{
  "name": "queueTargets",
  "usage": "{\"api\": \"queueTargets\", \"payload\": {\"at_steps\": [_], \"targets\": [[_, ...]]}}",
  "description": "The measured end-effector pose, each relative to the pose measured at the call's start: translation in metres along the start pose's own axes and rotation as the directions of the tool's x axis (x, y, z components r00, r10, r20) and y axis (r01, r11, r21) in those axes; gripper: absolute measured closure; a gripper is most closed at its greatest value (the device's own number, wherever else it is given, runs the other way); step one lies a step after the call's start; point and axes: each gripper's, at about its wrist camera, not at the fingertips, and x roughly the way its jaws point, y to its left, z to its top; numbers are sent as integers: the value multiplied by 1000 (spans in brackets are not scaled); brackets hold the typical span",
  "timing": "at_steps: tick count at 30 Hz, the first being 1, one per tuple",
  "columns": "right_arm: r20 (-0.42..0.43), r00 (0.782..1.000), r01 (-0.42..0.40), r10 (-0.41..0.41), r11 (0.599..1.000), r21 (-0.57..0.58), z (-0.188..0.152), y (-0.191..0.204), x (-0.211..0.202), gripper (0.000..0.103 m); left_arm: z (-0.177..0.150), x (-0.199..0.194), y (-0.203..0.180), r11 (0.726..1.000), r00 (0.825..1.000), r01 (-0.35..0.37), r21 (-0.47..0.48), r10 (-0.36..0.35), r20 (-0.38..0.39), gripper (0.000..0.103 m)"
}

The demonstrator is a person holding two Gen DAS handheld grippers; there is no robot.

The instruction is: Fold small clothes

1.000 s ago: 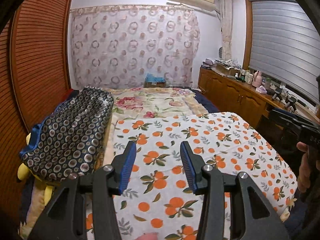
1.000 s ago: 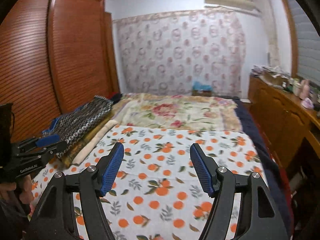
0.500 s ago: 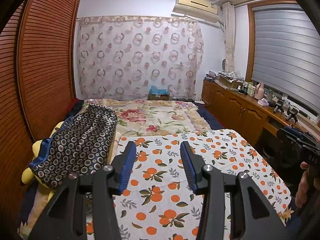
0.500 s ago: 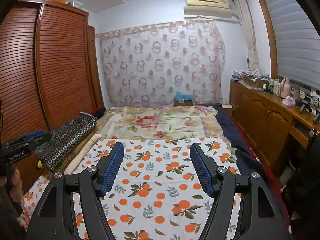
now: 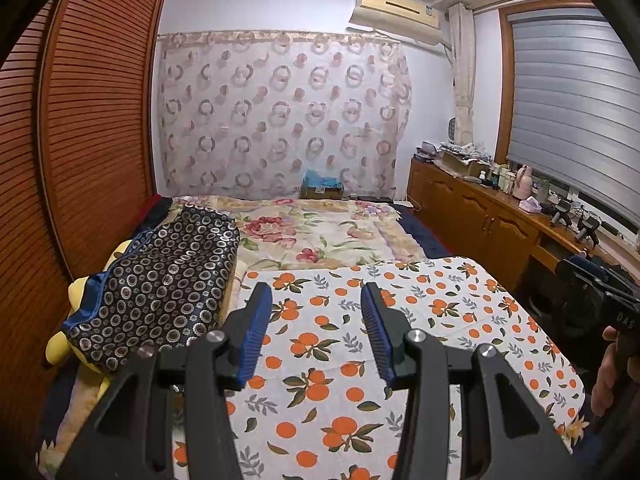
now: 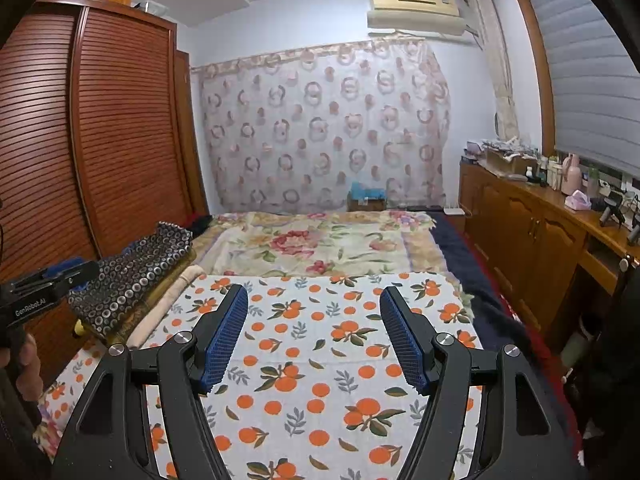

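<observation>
A dark blue cloth with a silver ring pattern [image 5: 160, 280] lies bunched along the bed's left side, also in the right wrist view [image 6: 132, 276]. An orange-print sheet [image 5: 400, 340] [image 6: 320, 360] covers the near half of the bed. My left gripper [image 5: 316, 296] hovers above this sheet, open, nothing between its blue pads. My right gripper [image 6: 314, 296] is likewise open and empty over the sheet. Each gripper shows at the edge of the other's view, held by a hand [image 5: 604, 372] [image 6: 24, 360].
A louvred wooden wardrobe [image 5: 80, 160] runs close along the bed's left. A wooden sideboard [image 6: 540, 240] with bottles lines the right wall. A floral blanket [image 5: 320, 232] covers the far half of the bed. A yellow plush toy [image 5: 60, 348] pokes from under the dark cloth.
Both views have swung upward: the bed sits lower in the picture and more wall and ceiling show. The jaws of both grippers stand as they did.
</observation>
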Motion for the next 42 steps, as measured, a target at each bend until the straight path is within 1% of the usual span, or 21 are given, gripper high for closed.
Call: {"api": "queueTargets", "payload": {"at_steps": [22, 42], "targets": [[2, 1000, -4, 4, 1000, -1, 0, -2, -2, 32, -3, 0, 3, 1000, 1000, -3, 8, 3, -1, 57], [2, 1000, -2, 2, 1000, -2, 1, 4, 0, 32, 0, -7, -1, 1000, 1000, -1, 14, 1, 8, 57]]}}
